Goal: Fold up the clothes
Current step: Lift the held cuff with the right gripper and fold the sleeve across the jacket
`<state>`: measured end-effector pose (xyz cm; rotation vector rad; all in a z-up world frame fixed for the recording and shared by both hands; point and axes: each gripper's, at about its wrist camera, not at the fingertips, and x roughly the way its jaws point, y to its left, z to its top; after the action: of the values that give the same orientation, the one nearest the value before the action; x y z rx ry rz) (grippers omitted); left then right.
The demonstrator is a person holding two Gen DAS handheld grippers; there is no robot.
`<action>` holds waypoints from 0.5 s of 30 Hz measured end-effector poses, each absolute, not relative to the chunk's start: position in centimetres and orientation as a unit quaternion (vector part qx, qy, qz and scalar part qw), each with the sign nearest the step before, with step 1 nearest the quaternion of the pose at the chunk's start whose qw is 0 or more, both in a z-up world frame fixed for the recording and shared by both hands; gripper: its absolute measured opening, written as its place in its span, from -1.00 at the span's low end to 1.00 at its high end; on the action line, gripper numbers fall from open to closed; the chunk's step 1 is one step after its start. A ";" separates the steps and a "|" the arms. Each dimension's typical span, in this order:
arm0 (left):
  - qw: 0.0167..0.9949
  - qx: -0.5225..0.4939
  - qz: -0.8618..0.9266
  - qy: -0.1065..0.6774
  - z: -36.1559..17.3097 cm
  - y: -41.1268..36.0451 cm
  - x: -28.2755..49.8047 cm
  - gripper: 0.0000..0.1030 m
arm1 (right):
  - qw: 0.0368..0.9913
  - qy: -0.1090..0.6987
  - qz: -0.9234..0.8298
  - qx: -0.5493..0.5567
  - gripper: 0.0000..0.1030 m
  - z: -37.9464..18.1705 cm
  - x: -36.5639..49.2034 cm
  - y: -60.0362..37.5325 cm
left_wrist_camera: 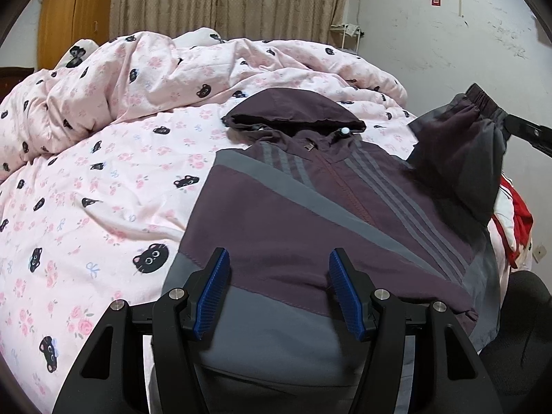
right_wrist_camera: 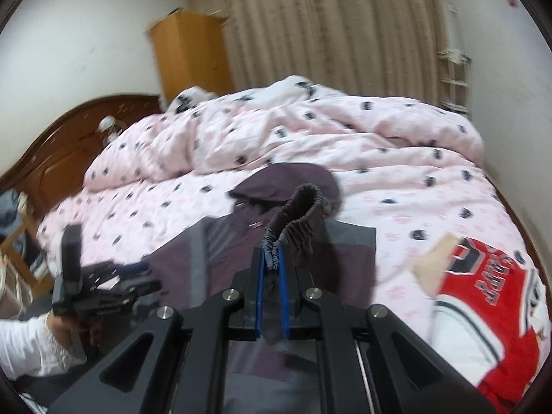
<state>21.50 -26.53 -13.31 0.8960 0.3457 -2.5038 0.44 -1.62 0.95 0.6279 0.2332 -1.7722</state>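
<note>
Your bed fills both views, covered in a soft pink quilt printed with black cat faces and small roses, bunched into ridges along the far side. Only the right wrist view shows the carved wooden headboard at the left and a red and white jersey lying near the bed's right edge; that view is blurred. The purple and grey hooded jacket lies flat, front up, on the near part of the bed, hood toward the quilt ridges, zip closed, grey stripes slanting across the thin, smooth cloth. To its left the quilt is flat and open; to its right there is little room before the jersey. Your right tongs are pressed together on the gathered elastic cuff of the jacket's sleeve, which is lifted off the bed and hangs above the jacket's right side. Your left tongs stand spread, holding nothing, over the grey hem.
</note>
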 end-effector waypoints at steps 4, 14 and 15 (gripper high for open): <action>0.229 0.330 -0.906 0.130 -13.5 -26.9 21.7 0.07 | 0.613 0.130 -0.734 0.262 -0.84 0.5 4.0 -3.5; 0.224 0.331 -0.907 0.130 -13.4 -27.0 21.7 0.07 | 0.656 0.183 -0.680 0.272 -0.84 -2.2 10.1 -6.0; 0.225 0.330 -0.907 0.131 -13.4 -27.0 21.8 0.07 | 0.658 0.188 -0.676 0.275 -0.84 -2.6 10.4 -6.2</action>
<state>21.75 -27.00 -13.36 0.9111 0.3611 -2.5028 10.42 -6.20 -2.60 0.6228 0.4265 -1.5302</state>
